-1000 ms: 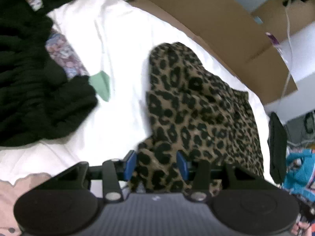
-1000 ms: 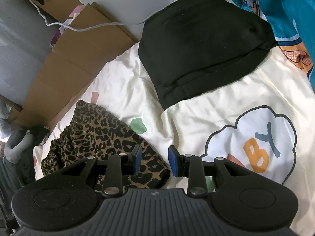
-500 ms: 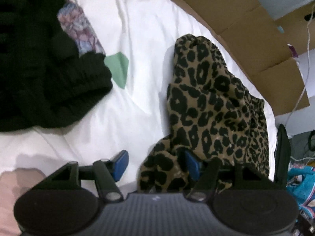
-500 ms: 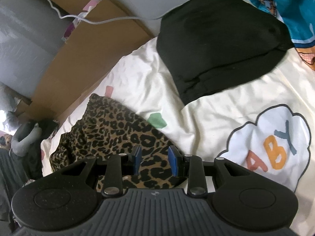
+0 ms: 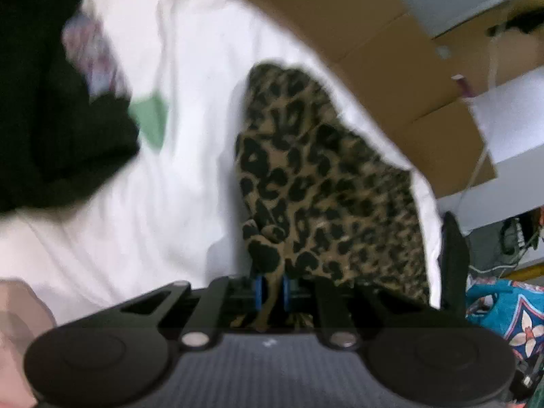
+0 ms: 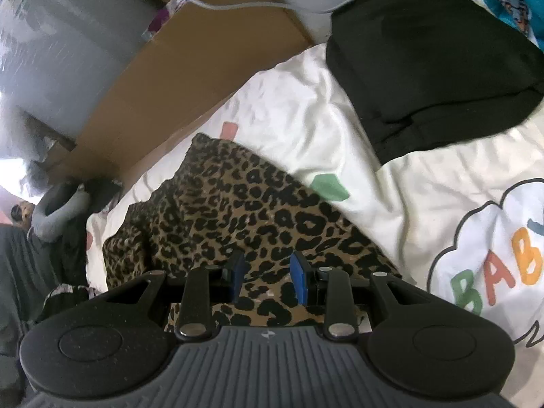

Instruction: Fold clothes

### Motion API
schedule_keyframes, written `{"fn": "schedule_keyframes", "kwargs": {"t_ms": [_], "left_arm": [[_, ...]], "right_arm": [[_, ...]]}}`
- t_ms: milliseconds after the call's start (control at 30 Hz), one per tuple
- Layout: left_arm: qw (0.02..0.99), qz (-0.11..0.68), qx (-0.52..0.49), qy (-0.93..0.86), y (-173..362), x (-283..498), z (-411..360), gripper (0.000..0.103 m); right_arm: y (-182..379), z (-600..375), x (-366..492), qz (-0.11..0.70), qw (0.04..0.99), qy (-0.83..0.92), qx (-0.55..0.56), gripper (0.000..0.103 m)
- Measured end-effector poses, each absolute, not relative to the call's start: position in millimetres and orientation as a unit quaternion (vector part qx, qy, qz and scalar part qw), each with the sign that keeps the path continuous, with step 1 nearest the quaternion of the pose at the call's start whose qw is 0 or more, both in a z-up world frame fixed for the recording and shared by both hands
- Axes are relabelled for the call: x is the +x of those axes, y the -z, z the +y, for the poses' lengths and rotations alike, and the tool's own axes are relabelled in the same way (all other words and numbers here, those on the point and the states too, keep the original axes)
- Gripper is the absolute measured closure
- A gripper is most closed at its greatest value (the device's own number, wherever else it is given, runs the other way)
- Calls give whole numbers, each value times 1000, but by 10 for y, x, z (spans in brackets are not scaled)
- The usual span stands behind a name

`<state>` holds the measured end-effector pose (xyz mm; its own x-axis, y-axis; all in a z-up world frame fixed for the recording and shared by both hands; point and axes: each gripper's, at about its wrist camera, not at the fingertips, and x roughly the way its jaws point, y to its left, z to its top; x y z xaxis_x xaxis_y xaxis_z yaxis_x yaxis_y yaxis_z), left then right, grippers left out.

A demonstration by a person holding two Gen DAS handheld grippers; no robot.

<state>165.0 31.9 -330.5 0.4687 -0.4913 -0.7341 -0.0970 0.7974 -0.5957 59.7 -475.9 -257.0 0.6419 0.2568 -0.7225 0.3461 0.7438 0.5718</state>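
a white bedsheet (image 6: 391, 204) printed with coloured shapes and a cloud is covering the whole work surface, and brown cardboard (image 6: 190, 78) is standing along its far edge. a folded black garment (image 6: 438, 57) is lying on the sheet at the far right in the right wrist view; in the left wrist view a dark knitted pile (image 5: 51, 119) is sitting at the far left, blurred. the leopard-print garment (image 6: 244, 210) is lying bunched in the middle of the sheet, near the cardboard and well apart from both dark items – its near edge is reaching right up to both grippers.

the left gripper (image 5: 271, 289) is pinching a narrow fold of the leopard-print garment (image 5: 323, 187), its blue pads nearly together with only cloth between them. the right gripper (image 6: 267, 276) is sitting low over the near edge of the same garment with its blue pads parted – cloth is showing between and beneath them, but they are not closing on it.
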Motion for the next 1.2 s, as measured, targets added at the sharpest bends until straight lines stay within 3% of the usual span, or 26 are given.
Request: {"fn": "schedule_keyframes", "kwargs": {"t_ms": [400,500,667,967,1067,1200], "left_arm": [[856,428,-211,200,2706,1473,-203,92],[853,432,-197,217,2730,1528,-399,84],[842,441,-187,248,2851,1660,-686,58],[817,479,-175,270,3246,1872,-977,58],[808,486,-169,287,3307,1860,-1118,49],[796,502,-169,293,3407,1800,-1208,48]], "right_arm": [[2602,-4638,568,432,830,8,354,71],[2618,-4585,570,436,828,2,352,71],[2652,-4514,574,445,824,-3,350,71],[2687,-4438,586,453,820,-5,351,71],[2677,-4393,633,453,819,-10,352,71],[2625,-4288,721,450,823,-23,345,71]]}}
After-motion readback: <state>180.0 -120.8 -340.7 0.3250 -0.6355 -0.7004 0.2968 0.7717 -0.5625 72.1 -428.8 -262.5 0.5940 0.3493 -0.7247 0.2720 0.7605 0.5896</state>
